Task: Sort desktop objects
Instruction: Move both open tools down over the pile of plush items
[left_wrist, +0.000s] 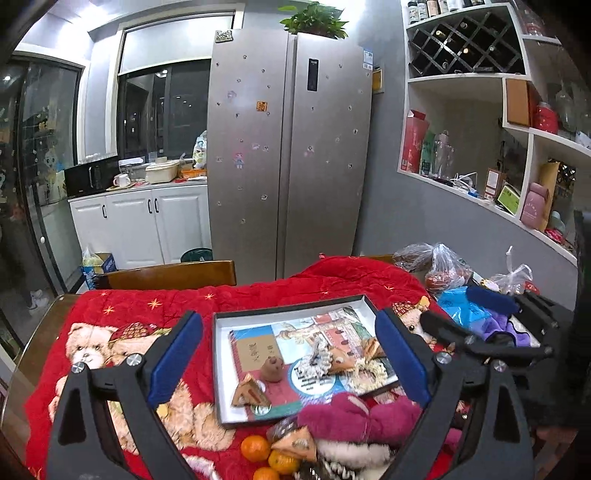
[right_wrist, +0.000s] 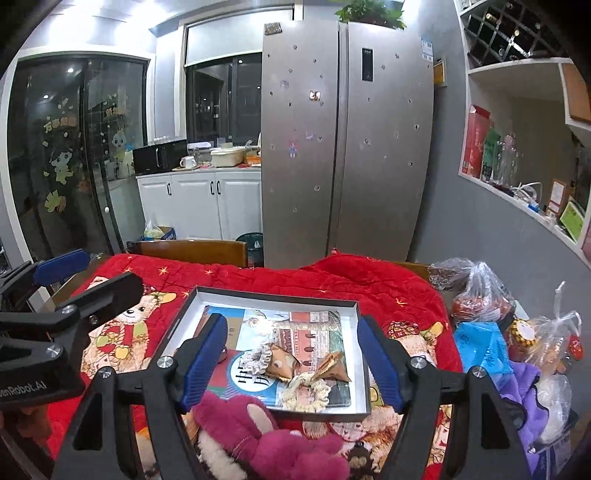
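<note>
Left gripper: the left gripper (left_wrist: 290, 363) is held wide open, with nothing between its blue pads.
Right gripper: the right gripper (right_wrist: 291, 363) is held wide open too, and nothing is gripped.
Nearest things: three small round oranges (left_wrist: 271, 458) are seen beside a fluffy dark pink plush toy (right_wrist: 266, 439).
Middle: a flat black-and-white cardboard box lid (right_wrist: 364, 354) is laid on the red bear blanket (right_wrist: 384, 288); a picture book (right_wrist: 317, 325), brown triangle packets (right_wrist: 336, 365) and a small brown clay figure (left_wrist: 272, 368) are kept inside it.
Far: a tall silver fridge (left_wrist: 288, 155) is seen behind the table.
</note>
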